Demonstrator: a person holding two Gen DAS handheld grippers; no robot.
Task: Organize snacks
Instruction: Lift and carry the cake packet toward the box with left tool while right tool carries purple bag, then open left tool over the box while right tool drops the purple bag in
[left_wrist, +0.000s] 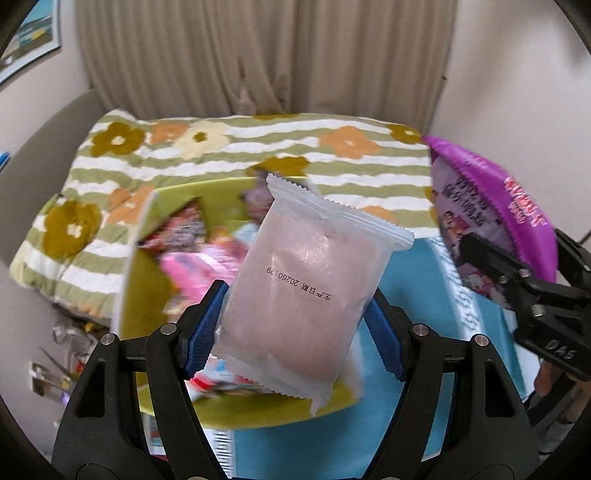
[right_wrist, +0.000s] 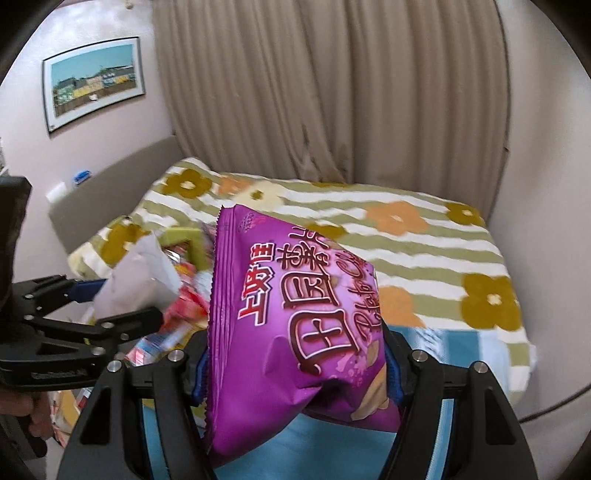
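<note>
- My left claw (left_wrist: 295, 325) pinches the pale frosted packet (left_wrist: 310, 284) across its lower half, blue pads pressed against both sides, and the packet stands tilted above the green box (left_wrist: 144, 273).
- My right claw (right_wrist: 295, 365) is clamped on the purple chip bag (right_wrist: 295, 332) near its bottom seam. The bag puffs upward and leans left, over the blue box (right_wrist: 332, 443) below it.
- The green box already holds a jumble of red and pink snack wrappers (left_wrist: 192, 251). It sits at the edge of the flowered bedspread (left_wrist: 221, 155), with the blue box right beside it.
- Risk one: the frosted packet is slick and soft, so I judge it may slide out of the pads if I swing fast, and land outside either box.
- Risk two: the chip bag is air-filled. Squeezing harder could crush the chips or pop a seam, while a looser grip could let it rotate and drop.
- Risk three: both claws work close together over the two boxes. In the right wrist view the left claw hangs just beside the purple bag, so a careless crossing could knock one item loose.
- Motion blur hides the box rims, so I cannot tell exactly how well either item is lined up.
</note>
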